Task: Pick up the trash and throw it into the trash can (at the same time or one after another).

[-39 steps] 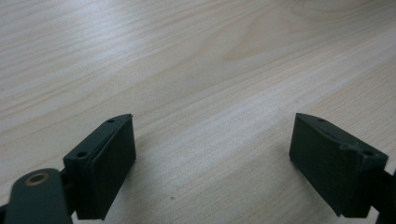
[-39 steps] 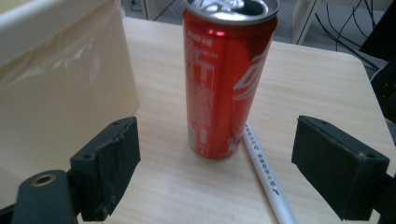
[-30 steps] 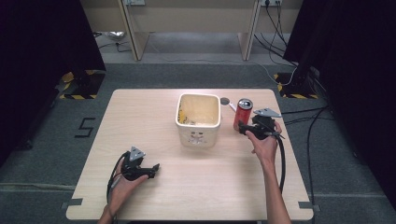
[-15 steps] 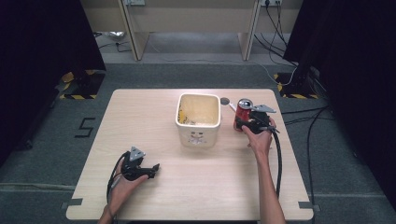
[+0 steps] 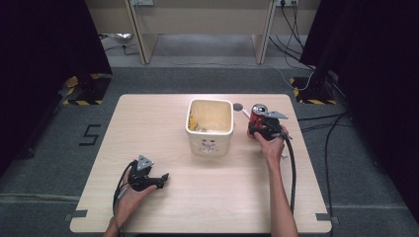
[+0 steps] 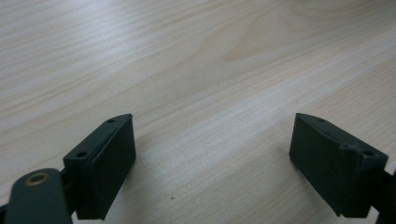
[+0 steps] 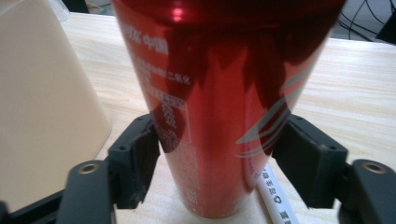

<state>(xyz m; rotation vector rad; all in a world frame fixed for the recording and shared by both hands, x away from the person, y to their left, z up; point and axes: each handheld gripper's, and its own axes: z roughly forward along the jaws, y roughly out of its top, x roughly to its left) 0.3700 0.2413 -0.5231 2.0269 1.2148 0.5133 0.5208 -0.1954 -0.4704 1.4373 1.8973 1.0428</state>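
A red drinks can [image 5: 257, 113] stands upright on the wooden table [image 5: 148, 123], right of a cream tub [image 5: 210, 143]. My right gripper [image 5: 256, 129] reaches the can from the near side. In the right gripper view its jaws have just been closing around the can [image 7: 219, 93], and both pads [image 7: 140, 158] now touch the can's lower sides. My left gripper [image 5: 160, 178] rests near the table's front left, held in a hand. Its jaws stand wide open over bare wood in the left gripper view [image 6: 212, 140], with nothing between them.
The cream tub [image 7: 42, 93] is close on the can's left side and holds some yellowish bits. A white stick with print [image 7: 275, 196] lies on the table beside the can's base. A small dark round object [image 5: 237, 106] sits behind the tub. Cables trail off the table's right side.
My right gripper has moved left and down until its jaws flank the red can, and the jaws have narrowed onto it. The left gripper has stayed put.
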